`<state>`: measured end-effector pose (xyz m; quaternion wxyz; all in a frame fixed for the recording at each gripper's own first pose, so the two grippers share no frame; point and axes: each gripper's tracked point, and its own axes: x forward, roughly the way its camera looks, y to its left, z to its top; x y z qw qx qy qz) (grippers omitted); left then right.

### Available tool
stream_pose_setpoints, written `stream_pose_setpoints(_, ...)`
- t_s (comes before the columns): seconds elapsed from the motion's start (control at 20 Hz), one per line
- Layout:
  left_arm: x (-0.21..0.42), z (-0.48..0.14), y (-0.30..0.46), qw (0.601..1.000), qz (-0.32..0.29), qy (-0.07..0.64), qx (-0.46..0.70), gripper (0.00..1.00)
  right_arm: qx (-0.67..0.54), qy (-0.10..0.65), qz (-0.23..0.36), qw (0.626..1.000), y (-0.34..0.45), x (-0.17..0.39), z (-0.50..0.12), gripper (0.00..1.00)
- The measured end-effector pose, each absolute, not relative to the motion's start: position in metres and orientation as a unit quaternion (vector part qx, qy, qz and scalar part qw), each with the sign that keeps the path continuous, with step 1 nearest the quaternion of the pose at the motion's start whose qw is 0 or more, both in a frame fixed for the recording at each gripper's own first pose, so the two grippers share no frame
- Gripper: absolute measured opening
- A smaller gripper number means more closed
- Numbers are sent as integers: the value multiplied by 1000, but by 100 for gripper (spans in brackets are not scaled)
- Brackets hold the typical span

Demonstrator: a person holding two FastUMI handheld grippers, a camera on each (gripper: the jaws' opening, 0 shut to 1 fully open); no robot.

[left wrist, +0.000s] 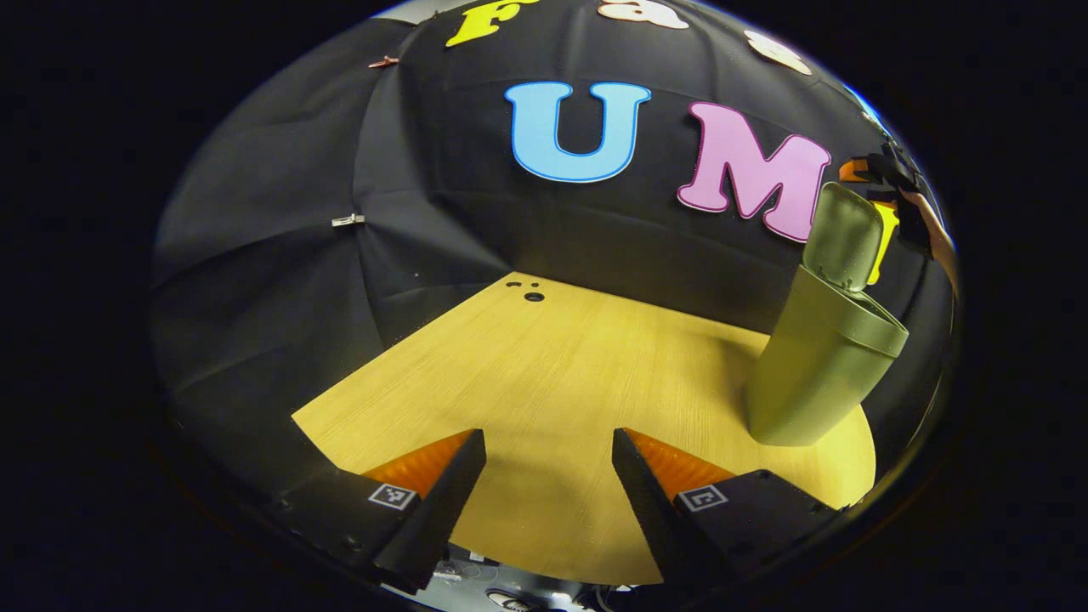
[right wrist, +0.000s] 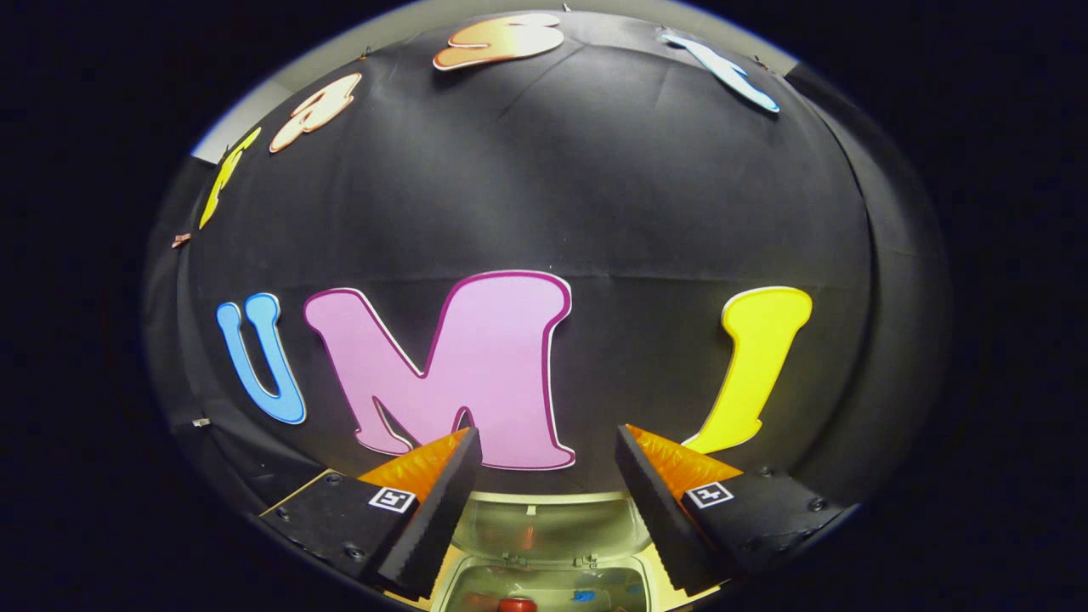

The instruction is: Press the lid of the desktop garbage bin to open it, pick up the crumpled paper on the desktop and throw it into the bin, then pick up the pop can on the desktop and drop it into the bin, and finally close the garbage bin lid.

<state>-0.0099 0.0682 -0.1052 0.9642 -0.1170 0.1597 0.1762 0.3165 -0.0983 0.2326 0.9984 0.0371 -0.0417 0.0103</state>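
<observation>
While bin (left wrist: 823, 357) lid (left wrist: 843, 240) up, can (right wrist: 517, 605) seemingly inside.

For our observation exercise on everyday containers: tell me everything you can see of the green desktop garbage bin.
The olive-green plastic desktop garbage bin stands upright on the light wooden tabletop, near its right side, before the black cloth wall. It is tall, with a wider rim collar. Its hinged green lid is raised, standing up at the back. In the right gripper view, seen from above between the open fingers, the bin's open mouth shows something red inside. Nothing touches the bin's outside.
</observation>
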Motion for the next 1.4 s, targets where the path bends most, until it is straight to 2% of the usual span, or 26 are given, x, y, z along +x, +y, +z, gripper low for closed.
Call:
stream_pose_setpoints(0.25, -1, -97, 64, 962, 191, 152, -120, 96, 23, -23, 20, 999, -97, 324, 215, 100)
stream_pose_setpoints(0.3, 3, -94, 64, 963, 193, 148, -119, 99, 21, -22, 23, 999, -97, 323, 214, 99)
stream_pose_setpoints(0.5, 16, -84, 57, 966, 185, 138, -116, 96, 24, -14, 27, 999, -97, 316, 210, 100)
stream_pose_setpoints(0.9, 45, -80, 46, 979, 117, 141, -87, 96, 21, 5, 8, 1000, -96, 272, 186, 100)
stream_pose_setpoints(1.4, 65, -77, 69, 988, 32, 139, -52, 96, 43, 58, -12, 997, -73, 210, 89, 100)
